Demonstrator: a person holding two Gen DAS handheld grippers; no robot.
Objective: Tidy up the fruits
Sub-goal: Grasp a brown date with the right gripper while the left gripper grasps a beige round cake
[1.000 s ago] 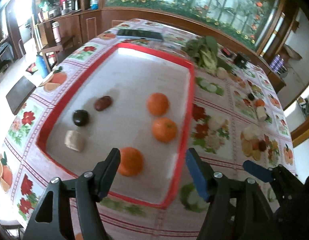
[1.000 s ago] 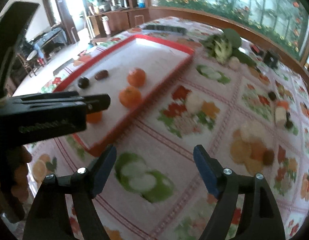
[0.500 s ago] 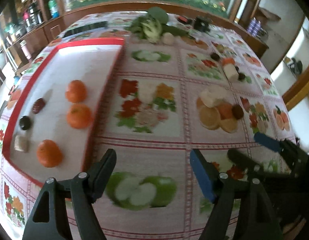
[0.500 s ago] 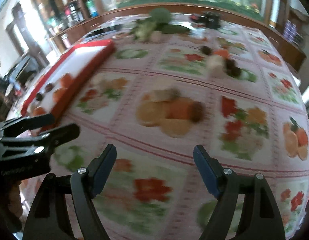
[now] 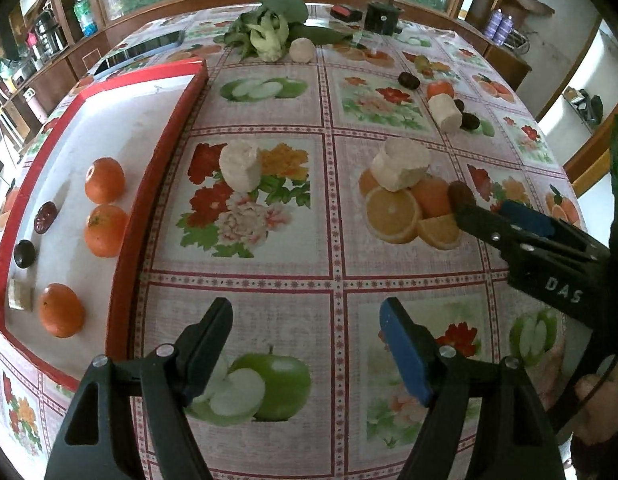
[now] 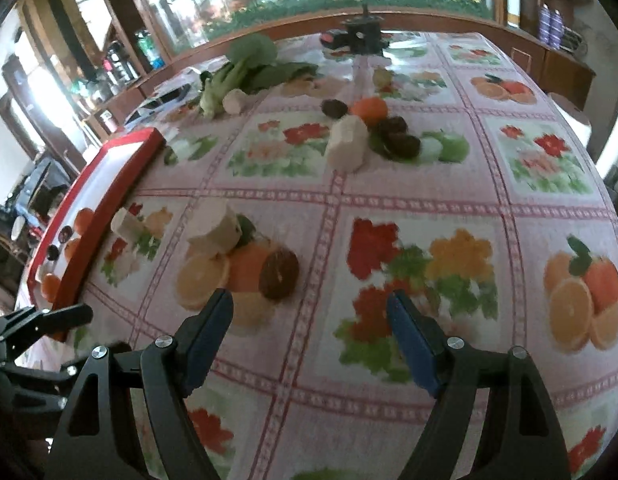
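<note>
A red-rimmed white tray (image 5: 161,152) at the left holds three oranges (image 5: 104,231), two dark fruits (image 5: 45,217) and a pale chunk (image 5: 20,297). On the cloth lie white chunks (image 5: 241,165) (image 5: 401,163), a dark brown fruit (image 6: 279,274), and farther back an orange (image 6: 369,109) among dark fruits (image 6: 401,145). My left gripper (image 5: 305,344) is open and empty over the cloth. My right gripper (image 6: 309,336) is open and empty, just short of the dark brown fruit; it also shows in the left wrist view (image 5: 505,220).
Leafy greens (image 5: 269,28) and a small white chunk (image 5: 302,50) lie at the far side. A black device (image 5: 383,18) and a phone (image 5: 149,46) sit near the back edge. The floral tablecloth (image 5: 333,248) covers the table.
Both grippers have swung right, from over the tray to the open cloth. The right gripper has come close to the dark brown fruit. Both stay open.
</note>
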